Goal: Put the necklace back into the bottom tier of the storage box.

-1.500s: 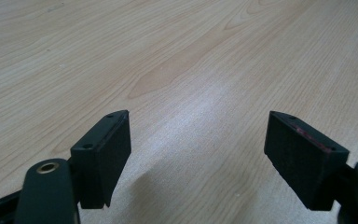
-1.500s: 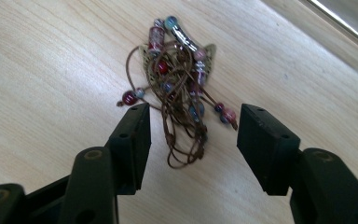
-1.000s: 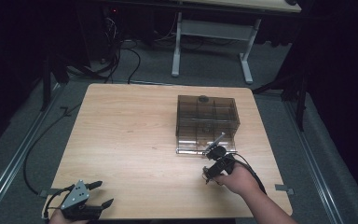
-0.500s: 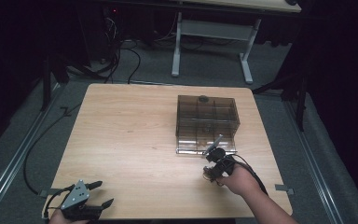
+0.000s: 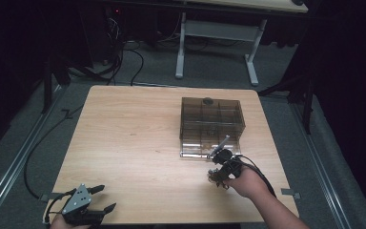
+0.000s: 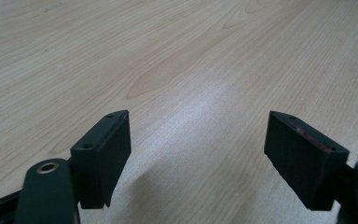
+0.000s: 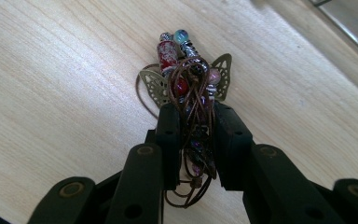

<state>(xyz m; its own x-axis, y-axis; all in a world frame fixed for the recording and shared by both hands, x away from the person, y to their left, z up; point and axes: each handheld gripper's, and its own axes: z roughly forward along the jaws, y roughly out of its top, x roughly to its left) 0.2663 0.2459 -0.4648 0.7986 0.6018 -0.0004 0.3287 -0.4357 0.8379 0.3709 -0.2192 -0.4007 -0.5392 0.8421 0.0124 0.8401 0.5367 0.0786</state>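
Note:
My right gripper (image 7: 193,114) is shut on a bundle of beaded jewellery (image 7: 186,74): brown cord, red, blue and silver beads, and brass butterfly wings. It hangs just above the wooden table. In the high view this right gripper (image 5: 215,175) sits in front of a smoky clear plastic organiser box (image 5: 211,120) with compartments. My left gripper (image 5: 102,198) rests at the table's near left corner, jaws wide open. In the left gripper view, the left gripper (image 6: 198,158) has only bare wood between its pads.
The wooden table (image 5: 133,138) has open room across its left and middle. A cable (image 5: 255,167) trails from the right gripper. Beyond the table stand a white desk frame (image 5: 219,33) and floor cables (image 5: 119,52).
The right gripper has shifted slightly toward the near side with the jewellery in it. The left gripper has not moved.

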